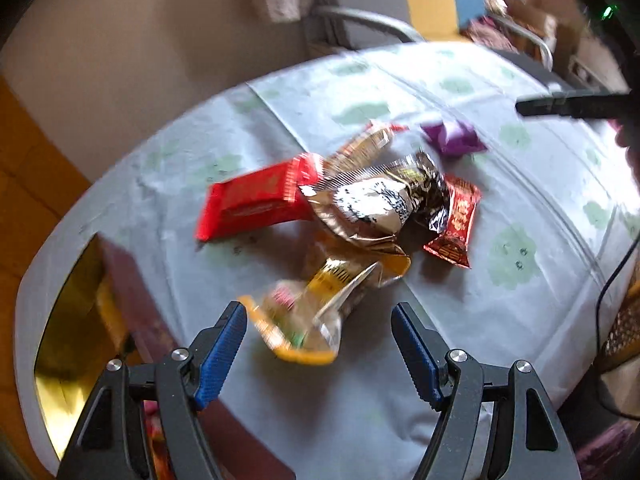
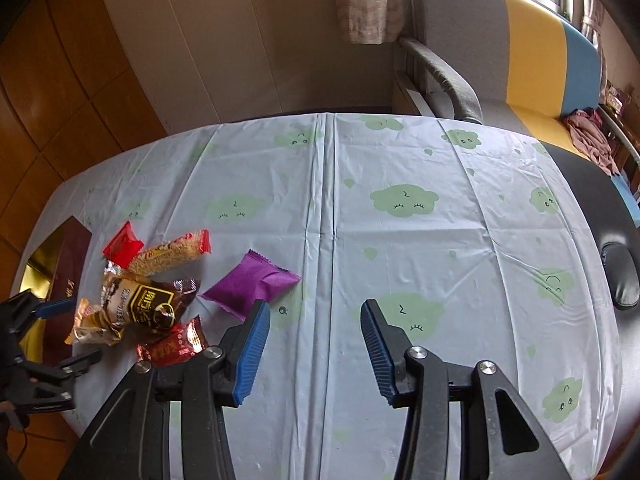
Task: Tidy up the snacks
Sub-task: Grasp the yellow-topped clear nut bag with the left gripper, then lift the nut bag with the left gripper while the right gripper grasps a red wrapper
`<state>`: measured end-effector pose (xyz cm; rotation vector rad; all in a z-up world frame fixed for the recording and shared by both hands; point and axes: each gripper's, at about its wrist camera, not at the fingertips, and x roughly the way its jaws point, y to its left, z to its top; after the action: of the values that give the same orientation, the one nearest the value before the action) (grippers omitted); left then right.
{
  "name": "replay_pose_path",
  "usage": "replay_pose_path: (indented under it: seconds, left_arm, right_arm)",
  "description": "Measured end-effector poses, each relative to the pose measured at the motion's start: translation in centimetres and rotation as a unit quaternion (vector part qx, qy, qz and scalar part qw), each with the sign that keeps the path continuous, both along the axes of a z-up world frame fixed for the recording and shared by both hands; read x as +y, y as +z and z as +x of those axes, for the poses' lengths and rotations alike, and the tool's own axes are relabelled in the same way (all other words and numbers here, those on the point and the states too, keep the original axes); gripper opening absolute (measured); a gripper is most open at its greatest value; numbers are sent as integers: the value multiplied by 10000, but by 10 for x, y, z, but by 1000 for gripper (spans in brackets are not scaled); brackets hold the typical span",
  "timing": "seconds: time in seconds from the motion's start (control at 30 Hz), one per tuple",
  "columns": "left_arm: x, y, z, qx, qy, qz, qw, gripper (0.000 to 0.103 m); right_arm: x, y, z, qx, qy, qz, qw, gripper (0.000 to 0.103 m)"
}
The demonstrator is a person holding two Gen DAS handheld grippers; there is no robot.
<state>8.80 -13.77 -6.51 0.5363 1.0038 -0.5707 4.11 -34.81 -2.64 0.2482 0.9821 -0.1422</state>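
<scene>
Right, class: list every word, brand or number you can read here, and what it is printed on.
Nothing reads clearly enough to quote.
Dark brown packet: gold Chinese characters in a frame, blurred.
Red foil packet: gold lettering, unreadable.
Maroon box: small gold mark, too small.
Purple packet: no print visible.

Table cover (image 2: 400, 240): pale blue cloth printed with green cloud faces.
Sofa (image 2: 520, 48): grey, yellow and blue, behind the table.
Curtain (image 2: 364, 0): pink, hanging beside the sofa.
Floor (image 2: 52, 80): brown wood, at left.
</scene>
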Motion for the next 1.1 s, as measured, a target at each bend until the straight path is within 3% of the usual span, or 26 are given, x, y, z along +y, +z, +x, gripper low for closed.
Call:
replay_pose_path:
  seconds: [0.13,0.27,0.37,0.43,0.5,0.7,0.83,1.1]
  left_arm:
    - [-14,-16,23,168,-139,303,9993,75]
    - [-17,-28,35,417,-116,302,9986,74]
    - [-11,-27,36,727,-31,-177,9972,46]
    - [-8,-24,27,596,105,-253,9978,42]
    - [-4,-21,10,591,123,-507,9969,33]
    - [11,-13,-49,522,172,-1045,9930,32]
    - [10,-15,-80,232,100,-1049,9942,33]
    - [17,-24,-71,486,349,-1330,9893,35]
  right_arm:
    - [-4,4,-1,-88,-67,94,9999,52]
    - [-5,7,-1,-147,-102,135,9997,52]
    - [-4,7,-1,-163,-104,106,9998,52]
    - [-5,7,-1,-159,-117,103,9998,52]
    - [-5,6,-1,-138,-127,106,9998,52]
    - [-2,0,1,5,-28,141,9999,52]
    - [8,-6,3,108,305,315,9990,52]
    - [75,-15,11,266,1670,393,9848,52]
